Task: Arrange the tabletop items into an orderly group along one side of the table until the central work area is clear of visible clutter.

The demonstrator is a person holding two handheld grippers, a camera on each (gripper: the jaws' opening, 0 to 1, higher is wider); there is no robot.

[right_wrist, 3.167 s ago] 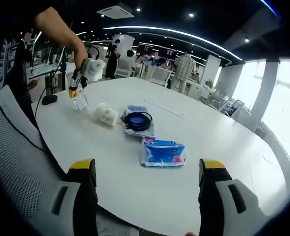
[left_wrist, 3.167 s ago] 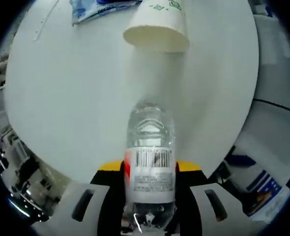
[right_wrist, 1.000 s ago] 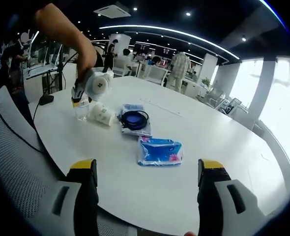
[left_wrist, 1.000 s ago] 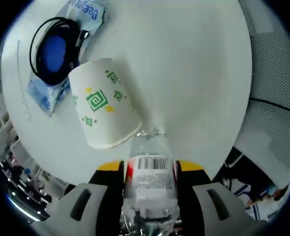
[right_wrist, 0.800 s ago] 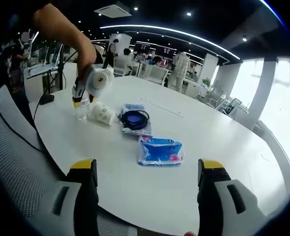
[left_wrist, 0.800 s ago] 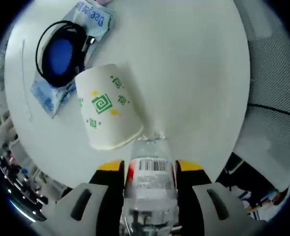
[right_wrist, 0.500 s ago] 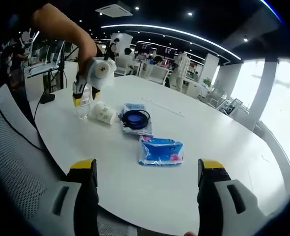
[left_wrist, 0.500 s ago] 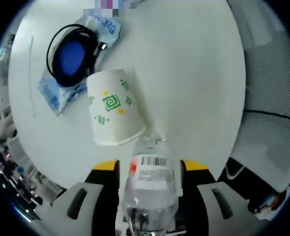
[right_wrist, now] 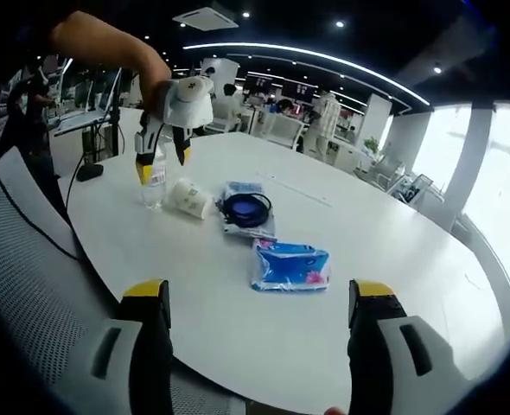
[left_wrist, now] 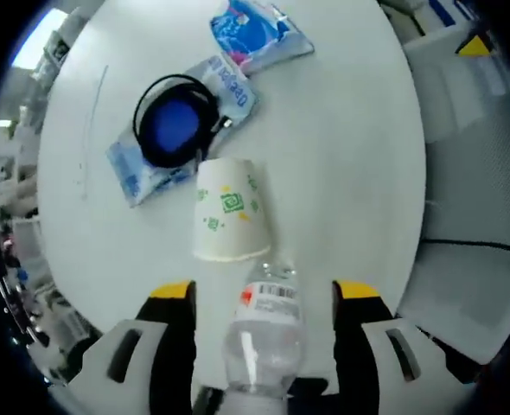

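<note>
A clear water bottle (left_wrist: 264,333) stands upright on the white round table (left_wrist: 350,130), just beside the rim of a paper cup (left_wrist: 231,220) that lies on its side. My left gripper (left_wrist: 264,291) is open above the bottle, with a gap between each jaw and the bottle. Beyond the cup lie a black cable coil on a light blue packet (left_wrist: 175,134) and a blue tissue pack (left_wrist: 257,30). In the right gripper view the left gripper (right_wrist: 162,160) hovers over the bottle (right_wrist: 154,183); the cup (right_wrist: 188,199), cable (right_wrist: 248,210) and tissue pack (right_wrist: 290,265) follow in a row. My right gripper (right_wrist: 259,298) is open near the table's edge, holding nothing.
A grey mesh chair (right_wrist: 22,251) stands by the table edge at the left of the right gripper view, and another chair back (left_wrist: 475,173) lies beside the table in the left gripper view. More office desks and people stand in the far background (right_wrist: 324,117).
My left gripper has opened, let go of the bottle and risen above it; the bottle now stands on the table next to the cup. The right gripper has stayed where it was.
</note>
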